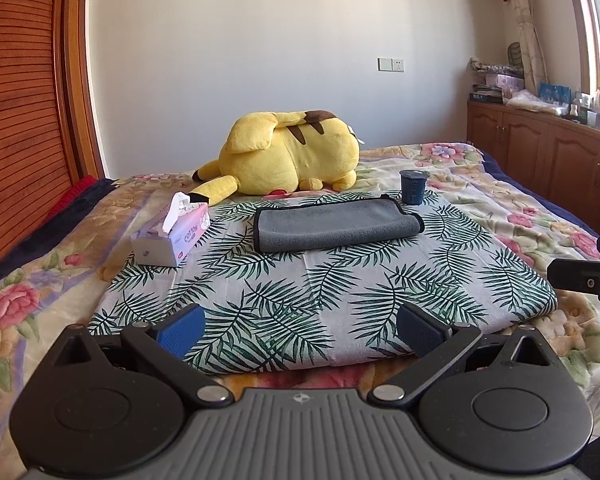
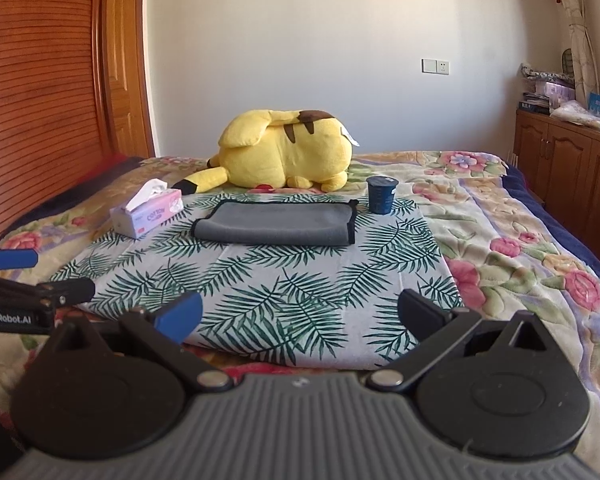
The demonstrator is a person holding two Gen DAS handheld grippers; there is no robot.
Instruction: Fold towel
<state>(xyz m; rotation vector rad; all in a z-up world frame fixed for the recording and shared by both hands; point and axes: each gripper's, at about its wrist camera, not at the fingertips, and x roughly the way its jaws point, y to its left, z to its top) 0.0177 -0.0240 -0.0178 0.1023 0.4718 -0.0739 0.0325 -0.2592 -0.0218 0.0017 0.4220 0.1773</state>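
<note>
A grey towel [image 1: 332, 224] with a black hem lies folded over on a leaf-print cloth [image 1: 312, 300] on the bed; it also shows in the right wrist view [image 2: 276, 224]. My left gripper [image 1: 300, 326] is open and empty, held back near the cloth's near edge, well short of the towel. My right gripper [image 2: 298, 316] is open and empty, also near the cloth's near edge. The right gripper shows at the right edge of the left wrist view [image 1: 596, 276]. The left gripper shows at the left edge of the right wrist view [image 2: 24, 280].
A tissue box [image 1: 172, 236] sits left of the towel. A dark blue cup [image 1: 413, 188] stands at its far right corner. A yellow plush toy [image 1: 288, 152] lies behind. The floral bedspread [image 1: 520, 208] surrounds the cloth. Wooden cabinets [image 1: 548, 152] stand right, a wooden wardrobe [image 1: 20, 100] left.
</note>
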